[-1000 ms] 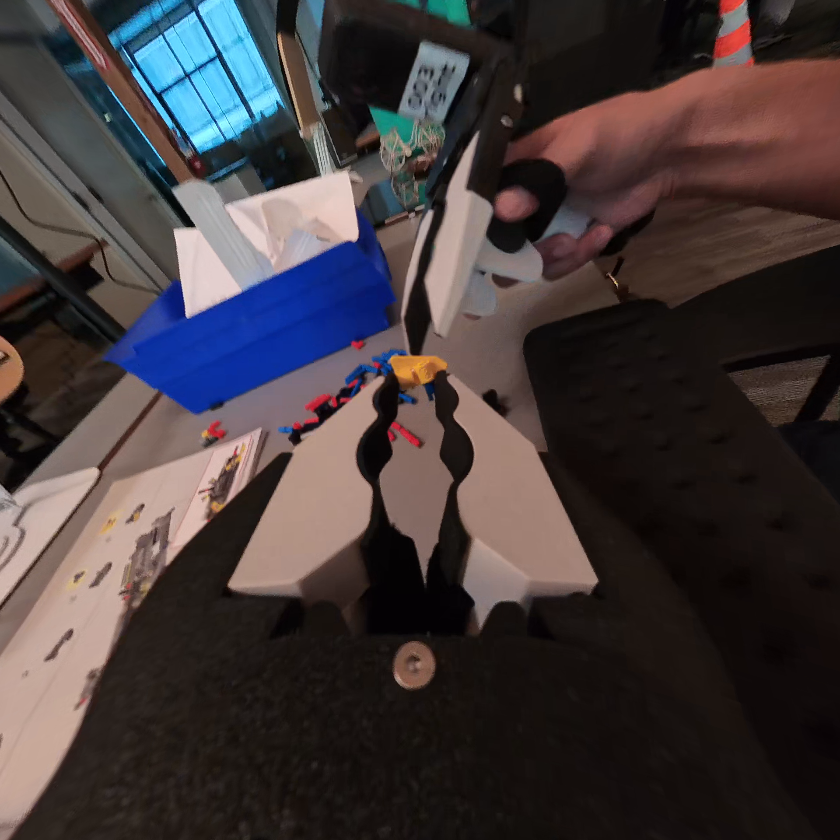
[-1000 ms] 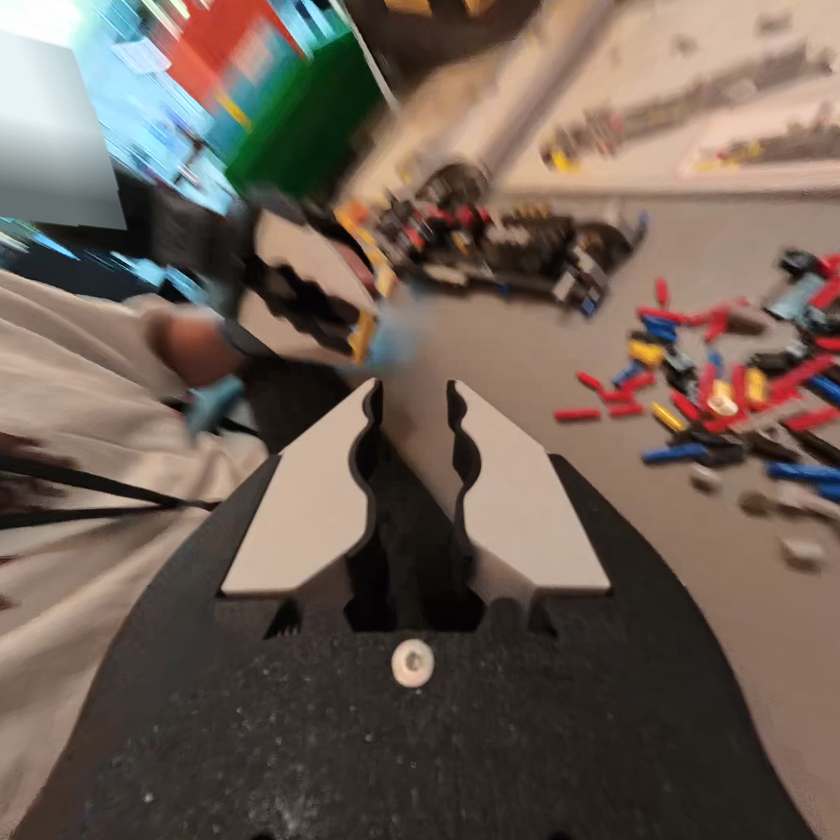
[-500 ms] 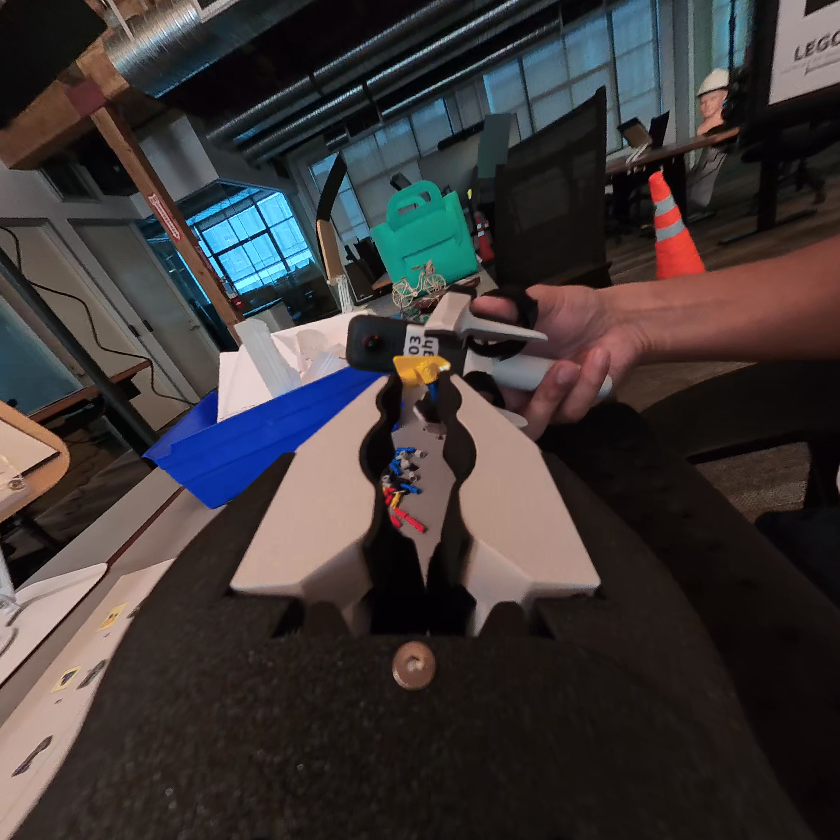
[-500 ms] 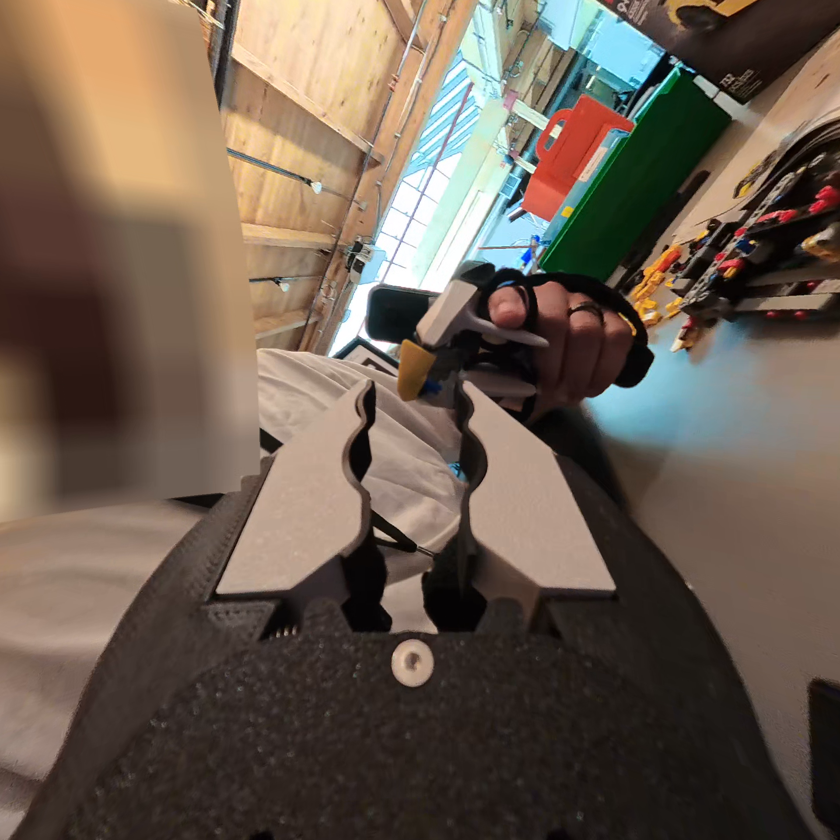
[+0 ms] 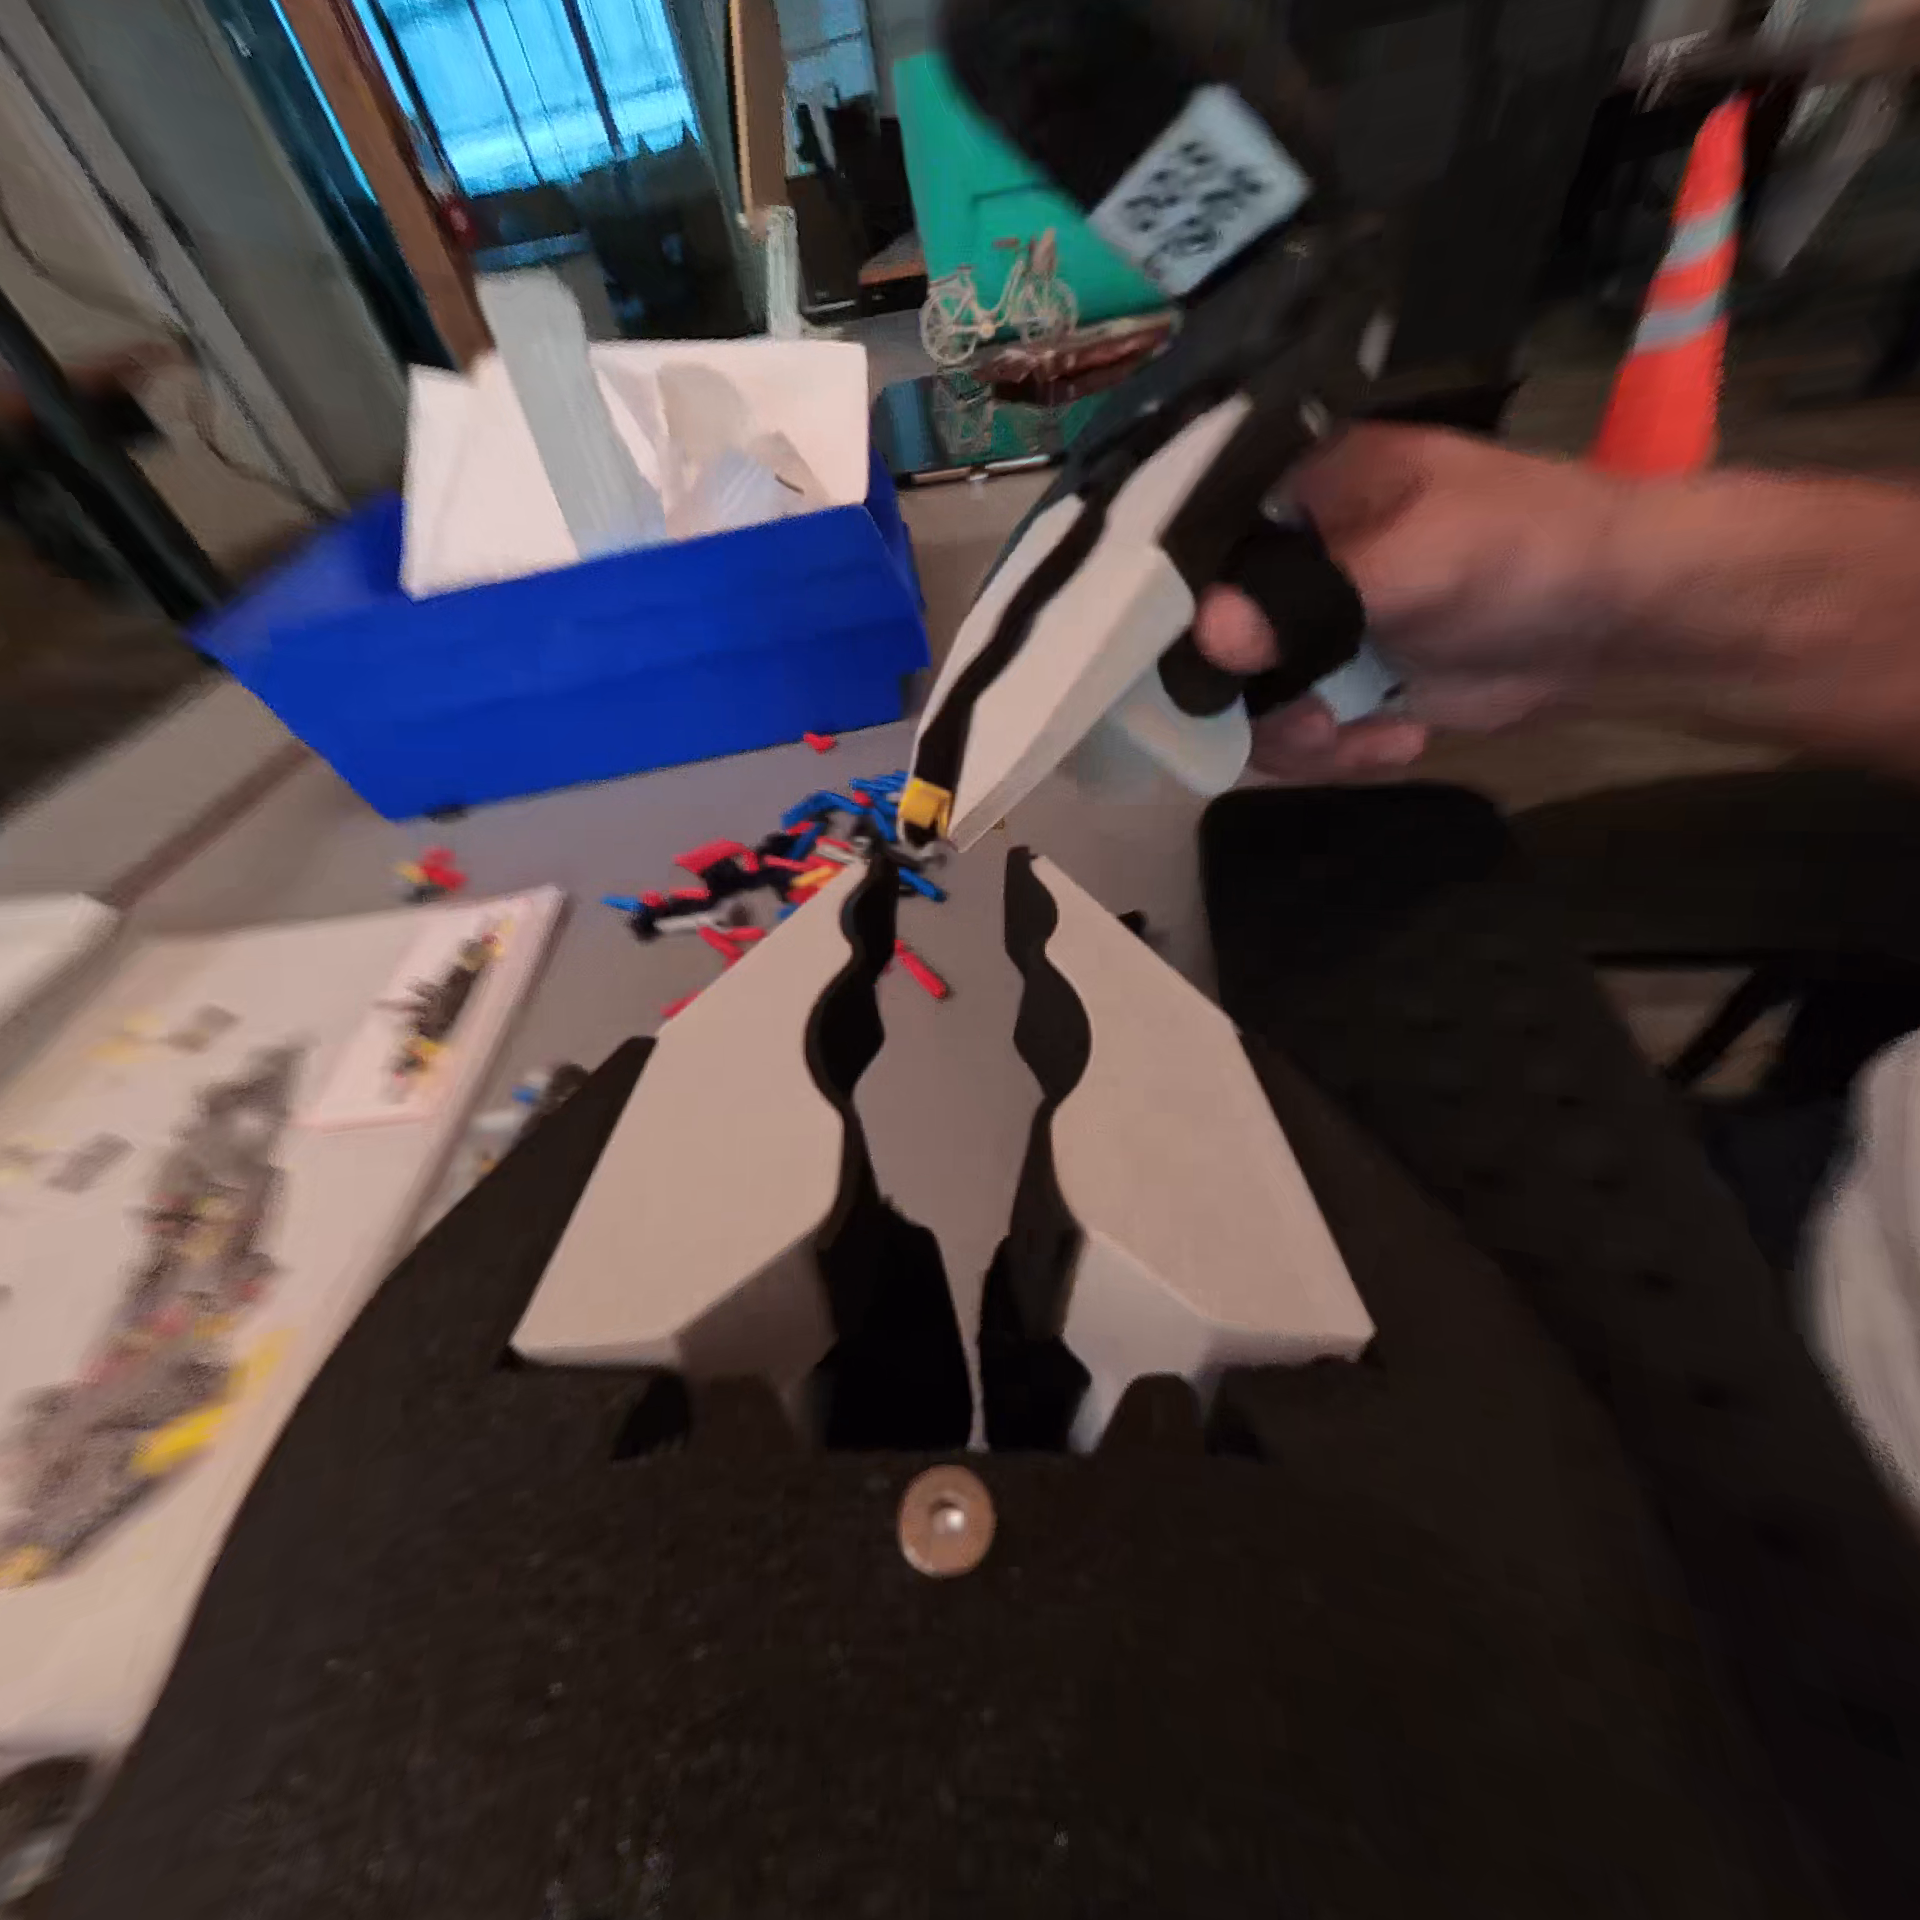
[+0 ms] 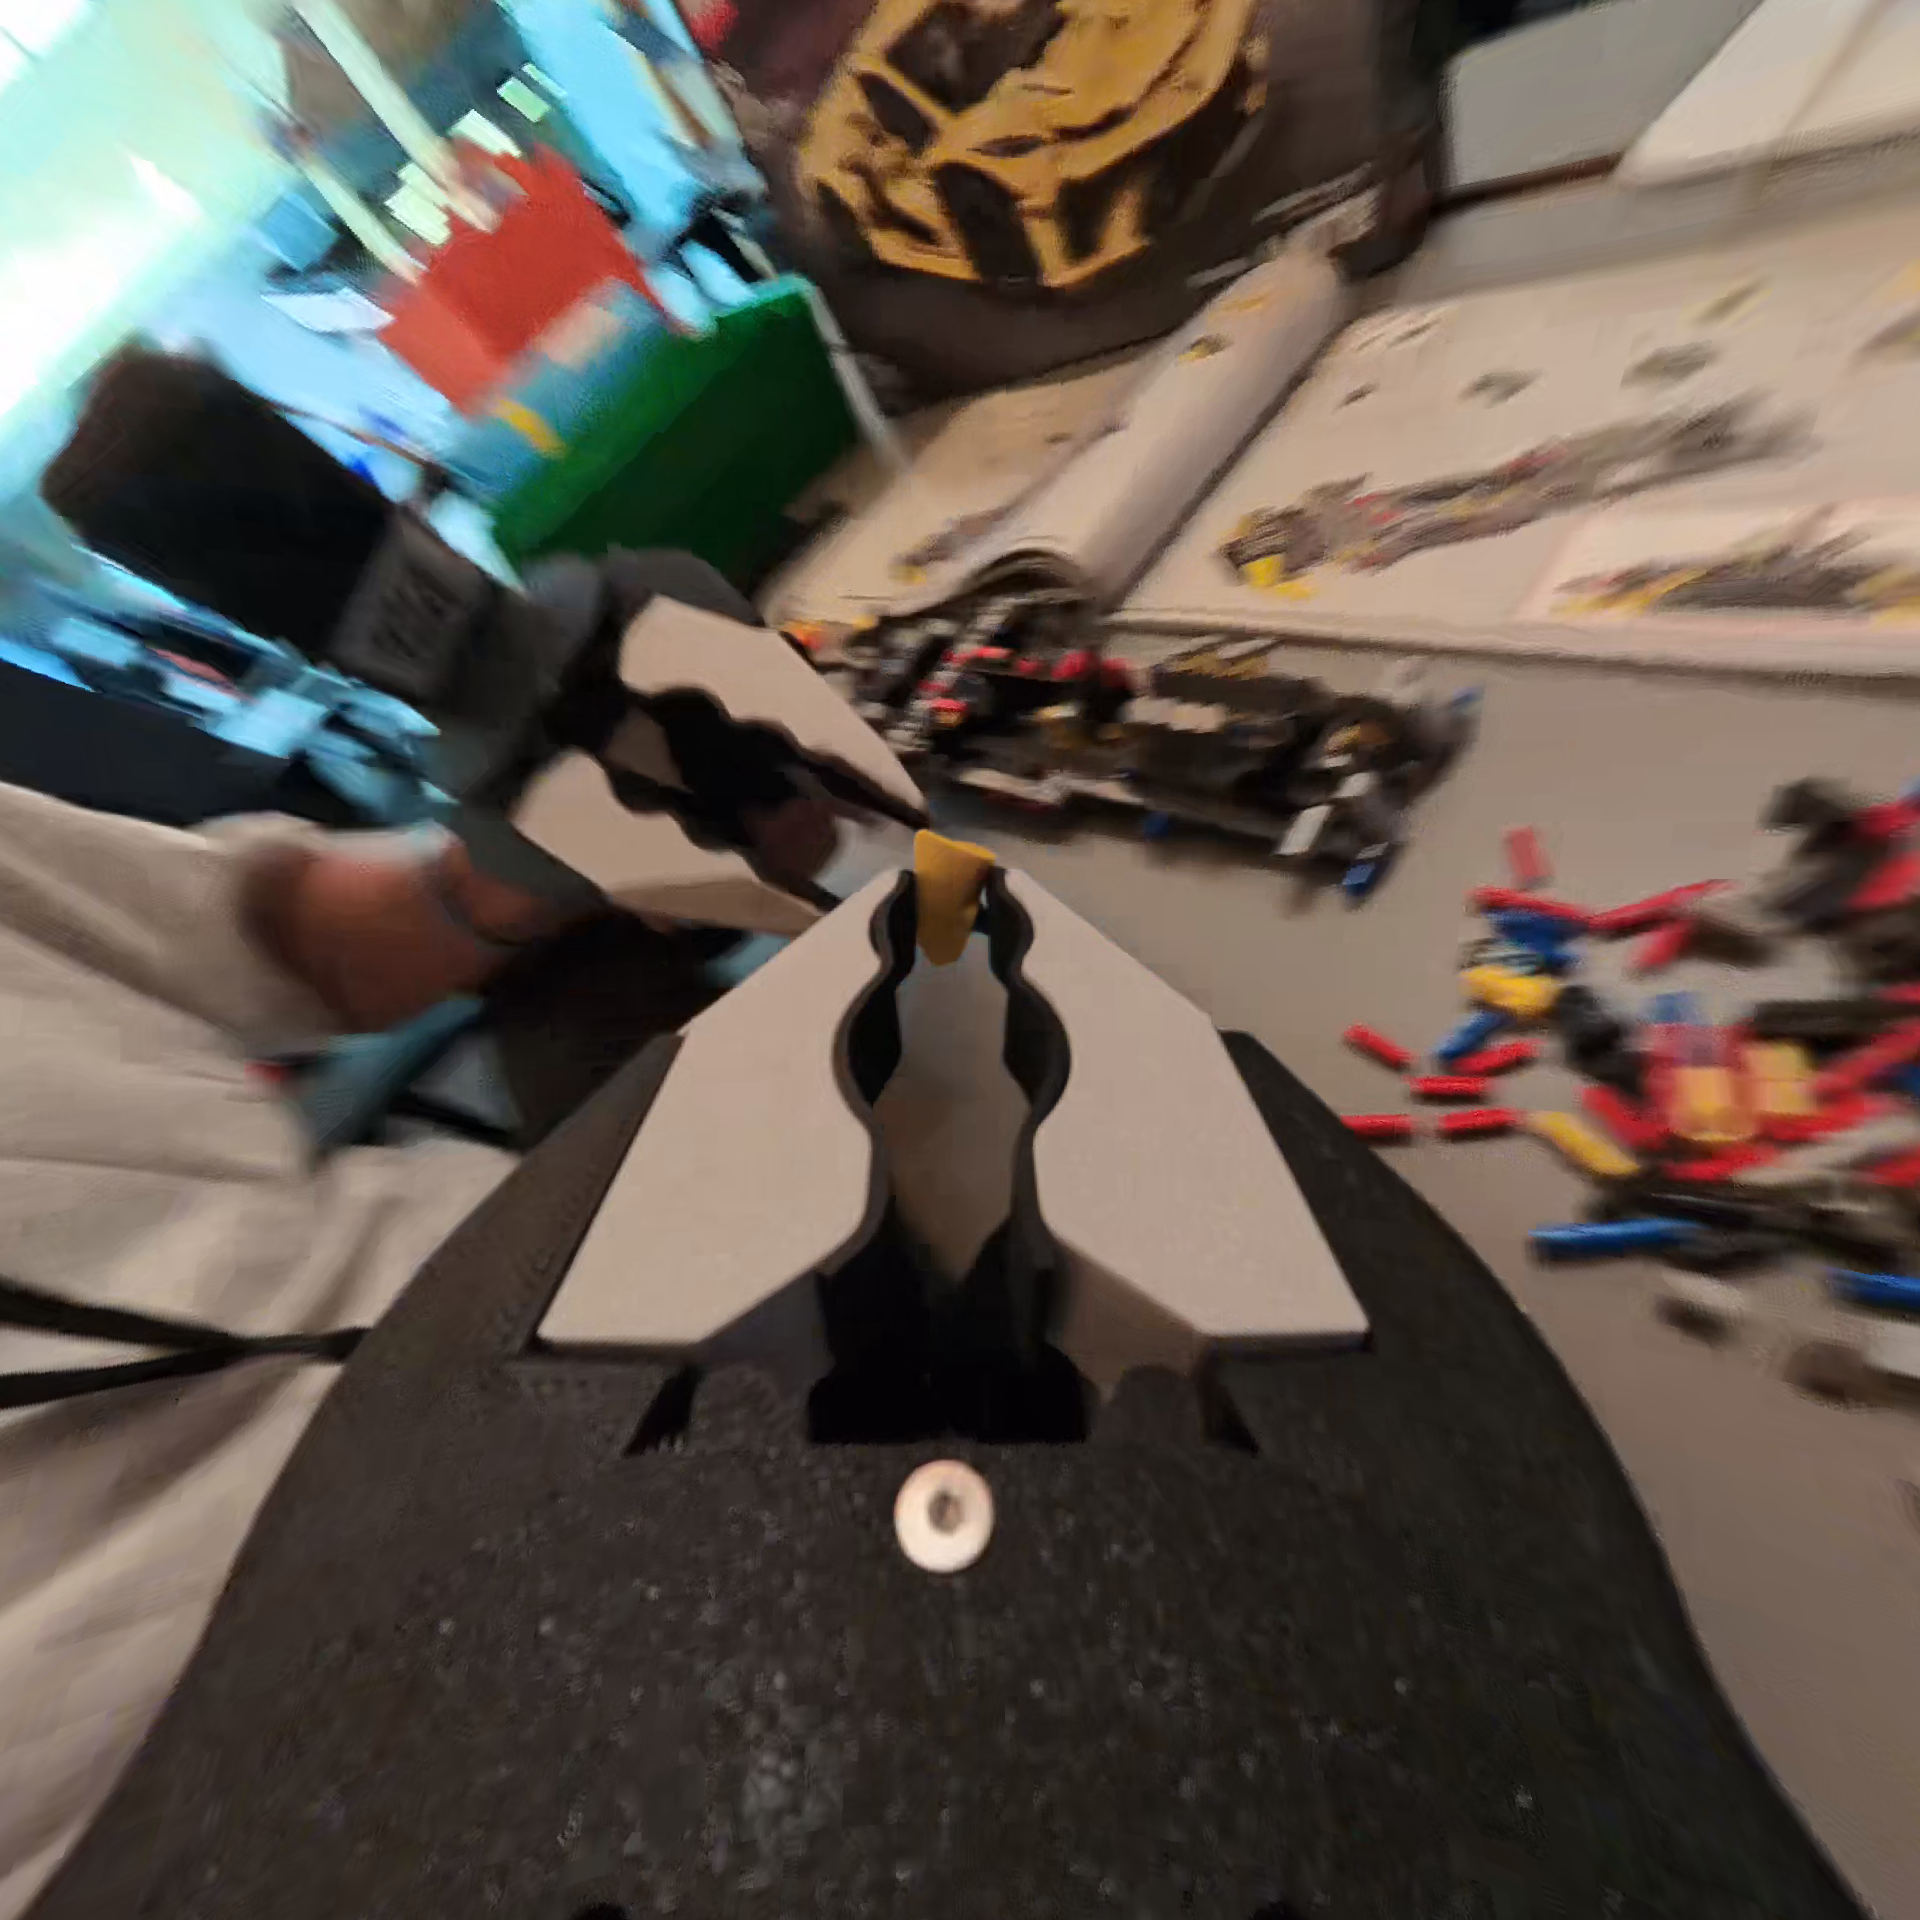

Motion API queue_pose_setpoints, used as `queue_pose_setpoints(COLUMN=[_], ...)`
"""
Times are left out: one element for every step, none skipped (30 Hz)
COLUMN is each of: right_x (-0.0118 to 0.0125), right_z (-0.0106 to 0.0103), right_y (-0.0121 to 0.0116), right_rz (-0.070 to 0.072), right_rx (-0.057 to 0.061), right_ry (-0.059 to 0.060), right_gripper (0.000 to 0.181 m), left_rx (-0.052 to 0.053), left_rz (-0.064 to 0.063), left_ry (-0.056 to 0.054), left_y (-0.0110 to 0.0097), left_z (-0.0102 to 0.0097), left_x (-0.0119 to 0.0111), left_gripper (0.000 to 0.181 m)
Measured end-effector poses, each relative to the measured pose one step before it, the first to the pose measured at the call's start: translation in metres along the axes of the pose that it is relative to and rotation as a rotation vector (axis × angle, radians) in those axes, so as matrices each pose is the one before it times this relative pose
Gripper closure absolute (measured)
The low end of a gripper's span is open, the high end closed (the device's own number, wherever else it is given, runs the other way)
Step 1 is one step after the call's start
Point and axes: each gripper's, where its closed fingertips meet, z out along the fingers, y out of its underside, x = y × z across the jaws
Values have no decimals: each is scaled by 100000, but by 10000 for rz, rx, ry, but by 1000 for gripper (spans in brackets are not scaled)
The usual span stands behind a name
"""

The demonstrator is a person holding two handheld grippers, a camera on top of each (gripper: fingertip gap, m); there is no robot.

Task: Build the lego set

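My right gripper (image 6: 945,881) is shut on a small yellow Lego piece (image 6: 948,920) held at its fingertips above the grey table. In the left wrist view the right gripper (image 5: 932,823) comes in from the upper right, with the yellow piece (image 5: 921,802) at its tip. My left gripper (image 5: 945,871) is open and empty, its tips just below that piece. It also shows in the right wrist view (image 6: 875,857), open, close to the left of the piece. A pile of loose red, blue, yellow and black pieces (image 5: 790,883) lies just beyond.
A partly built dark model (image 6: 1143,748) lies on the table beside the loose pile (image 6: 1662,1091). Open instruction booklets (image 5: 208,1143) lie at the left. A blue bin (image 5: 582,665) with white bags stands behind. A black chair (image 5: 1455,1039) is at the right. Left and right tips are no more than a few centimetres apart.
The yellow piece has passed from my left gripper to my right. The left gripper has opened, the right has shut on the piece. Both have tilted back down towards the table.
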Motion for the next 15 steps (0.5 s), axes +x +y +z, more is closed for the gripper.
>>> queue_pose_setpoints(right_x=[780, 687, 288, -2, -207, -271, -169, -162, -284, -79, 146, 64, -12, -220, -347], right_z=[-195, -140, -128, -19, 100, 110, 93, 112, 145, 151, 107, 75, 98, 189, 217], right_y=[47, 110, -160, -211, -217, -350, -397, -345, -225, -127, -72, -63, -15, 135, 149], right_rz=[-1199, -1196, -1115, -1013, -917, -770, -633, -551, -546, -477, -450, -357, -198, -98, -65], right_rx=[-226, -267, -31, -15, -40, 45, 69, 36, -47, -88, -78, -45, -39, -122, -123], right_ry=[1120, 1047, 812, 621, 476, 412, 409, 347, 213, 307, 378, 239, 106, -112, -181], right_gripper=[169, 169, 169, 169, 169, 169, 169, 169, 169, 169, 169, 169, 169, 169, 169], left_rx=[71, 136, 278, 278, 171, 75, -59, -107, -18, 53, 28, -3, 7, 85, 127], left_rz=[-1236, -1446, -1521, -1347, -993, -579, -170, 18, 41, 7, -31, -72, -79, -54, -17], left_ry=[480, 519, 632, 868, 710, 234, -7, -107, -146, -114, -84, -22, 54, 24, 19], left_y=[97, -29, -302, -353, -189, -8, 211, 208, 22, -92, -56, 8, -43, -139, -219], left_z=[-143, -133, -106, -74, -23, 11, 34, 37, -3, -69, -95, -85, -66, -74, -70], left_x=[-205, -276, -127, 367, 357, -112, -217, -175, -145, -132, -152, -93, 20, 26, 34], left_gripper=[162, 161, 159, 158, 158, 158, 158, 158, 159, 159, 159, 159, 163, 169, 171])
